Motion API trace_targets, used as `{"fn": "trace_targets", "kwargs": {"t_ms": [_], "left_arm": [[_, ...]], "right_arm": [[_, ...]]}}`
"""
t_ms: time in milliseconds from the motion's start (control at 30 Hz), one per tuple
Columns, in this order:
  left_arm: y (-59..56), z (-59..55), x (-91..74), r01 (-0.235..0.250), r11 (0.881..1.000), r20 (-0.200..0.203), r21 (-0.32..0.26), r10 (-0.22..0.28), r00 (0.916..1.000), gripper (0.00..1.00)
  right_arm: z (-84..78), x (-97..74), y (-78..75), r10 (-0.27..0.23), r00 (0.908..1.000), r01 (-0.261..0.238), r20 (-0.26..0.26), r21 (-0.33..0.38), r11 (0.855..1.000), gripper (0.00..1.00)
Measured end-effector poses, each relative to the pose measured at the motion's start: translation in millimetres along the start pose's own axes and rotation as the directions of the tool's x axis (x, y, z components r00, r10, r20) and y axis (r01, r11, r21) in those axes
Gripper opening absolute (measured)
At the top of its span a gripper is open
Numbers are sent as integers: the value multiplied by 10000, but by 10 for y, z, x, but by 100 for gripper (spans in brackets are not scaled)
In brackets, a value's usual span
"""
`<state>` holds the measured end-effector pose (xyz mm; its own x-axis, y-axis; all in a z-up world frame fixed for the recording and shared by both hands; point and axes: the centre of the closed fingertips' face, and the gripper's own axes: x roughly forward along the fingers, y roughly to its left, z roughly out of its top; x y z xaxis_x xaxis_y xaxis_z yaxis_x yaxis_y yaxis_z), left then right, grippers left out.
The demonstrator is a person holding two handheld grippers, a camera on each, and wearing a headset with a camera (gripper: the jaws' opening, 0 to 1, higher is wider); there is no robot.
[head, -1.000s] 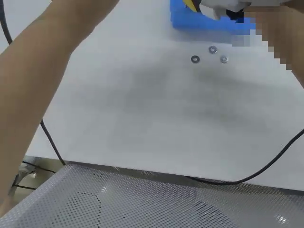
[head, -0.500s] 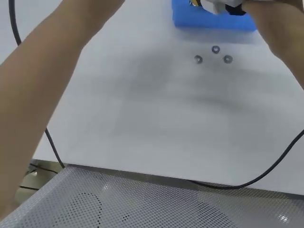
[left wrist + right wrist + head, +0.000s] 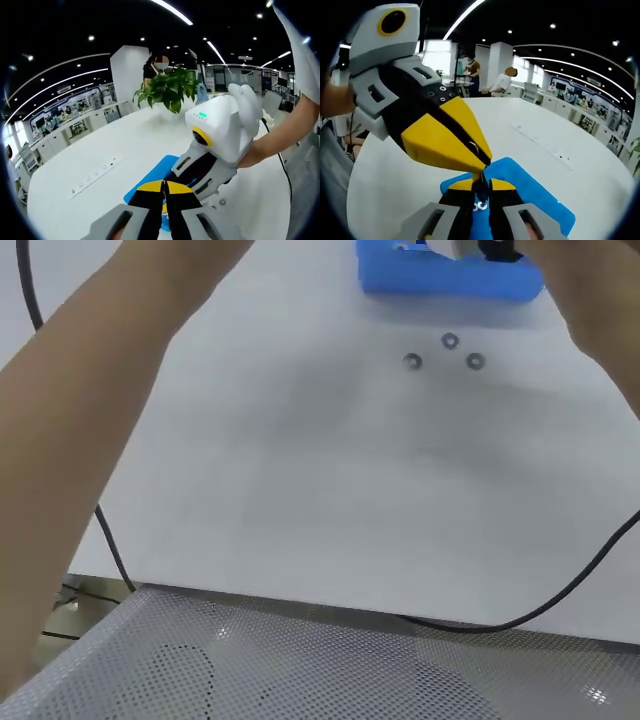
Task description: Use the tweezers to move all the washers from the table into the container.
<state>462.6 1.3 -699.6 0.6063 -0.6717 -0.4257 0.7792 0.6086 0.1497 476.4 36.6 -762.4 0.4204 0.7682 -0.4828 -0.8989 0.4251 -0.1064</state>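
Spreading across the head view, the white table [image 3: 300,470] carried three washers [image 3: 412,361] in a loose cluster on its far right, lying just near of the blue container [image 3: 450,278]. A perforated metal panel [image 3: 300,670] ran along the table's near edge, and a black cable [image 3: 560,590] curved over the near right corner. Around it was an open office with strip lights [image 3: 170,11] on a dark ceiling, long white desks, a white pillar [image 3: 127,70] and a leafy plant [image 3: 167,90]. A forearm [image 3: 90,440] covered the table's left side. The container's far part was cut off by the frame and overlapped by a gripper's pale housing [image 3: 455,248], whose side could not be told there. The left gripper [image 3: 164,195] had its yellow-tipped jaws pressed together over the container. The right gripper [image 3: 481,189] was closed on a thin dark strip [image 3: 481,177], too slight to confirm as tweezers, with the left gripper's tips right above it. Small pale rings [image 3: 481,206] showed on the blue surface just past the right jaws, too blurred to identify.
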Motion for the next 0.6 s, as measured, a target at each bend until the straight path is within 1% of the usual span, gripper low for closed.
{"fn": "trace_targets", "kwargs": {"t_ms": [33,200,333,400,433,467,500,600], "left_arm": [[-14,40,-38,-12,10000,53,69,12,10000,0],[-109,217,-199,-40,9996,363,276,30,9993,0],[-210,348,-350,-44,9994,636,345,22,9980,0],[-264,394,-413,-44,9995,752,319,20,9972,0],[-287,404,-434,-48,9995,778,319,23,9970,0],[-320,411,-459,-52,9994,777,331,26,9970,0],[-342,405,-470,-39,9994,735,357,12,9973,0],[-434,360,-491,127,9990,531,425,-150,9985,0]], "right_arm": [[13,-11,4,-9,10000,9,29,-25,10000,6],[198,-190,86,-166,9991,171,396,-142,9998,6],[320,-350,181,-257,9969,259,744,-6,9997,7],[361,-395,219,-310,9947,290,984,217,9993,7],[388,-419,254,-412,9910,333,1275,636,9974,7],[393,-433,282,-423,9893,309,1397,832,9961,7],[374,-451,333,-346,9897,206,1387,1015,9946,7],[320,-477,419,-372,9910,235,1283,1066,9940,7]]}}
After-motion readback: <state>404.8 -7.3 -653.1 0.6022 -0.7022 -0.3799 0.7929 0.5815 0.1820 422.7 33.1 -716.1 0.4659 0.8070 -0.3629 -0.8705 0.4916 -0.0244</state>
